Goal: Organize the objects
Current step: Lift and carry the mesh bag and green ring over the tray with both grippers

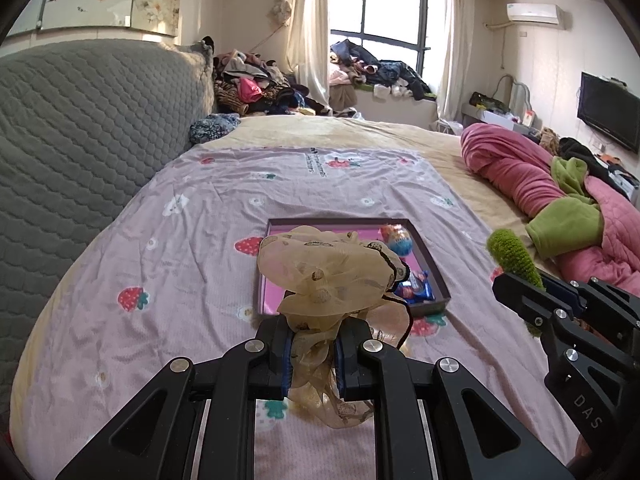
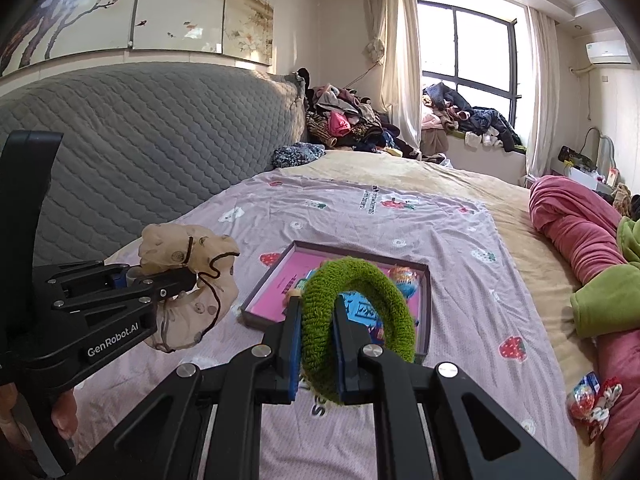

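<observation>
Clamped on a beige organza scrunchie (image 1: 332, 272), the left gripper (image 1: 312, 354) sits at 6 o'clock in the left wrist view, its blue-padded jaws pinching the gathered sheer fabric so that the puffy, dotted bulk stands up above the fingers, with a thin dark cord trailing down at its 4 o'clock side. Behind the scrunchie, toward 12 o'clock from it, a shallow rectangular box (image 1: 434, 276) with dark walls and a glossy pink floor lies on the lilac sheet (image 1: 192, 248), which is wrinkled and printed with strawberries. Inside the box, a round foil-wrapped egg (image 1: 396, 238) rests near the far corner at 1 o'clock and a blue snack packet (image 1: 416, 290) lies near the right wall at 4 o'clock. In the right wrist view the right gripper (image 2: 316, 354) is likewise closed, at 6 o'clock, on a green scrunchie (image 2: 394, 300), a fuzzy knitted ring held upright on edge, its loop arching over the near part of the box. At 3 o'clock a quilted pink blanket (image 2: 576, 232) with a green fleece lining lies bunched on the bed, and at 4 o'clock two small wrapped snacks (image 2: 592, 398) lie beside it. A grey quilted headboard (image 2: 132, 148) fills the 10 o'clock side.
</observation>
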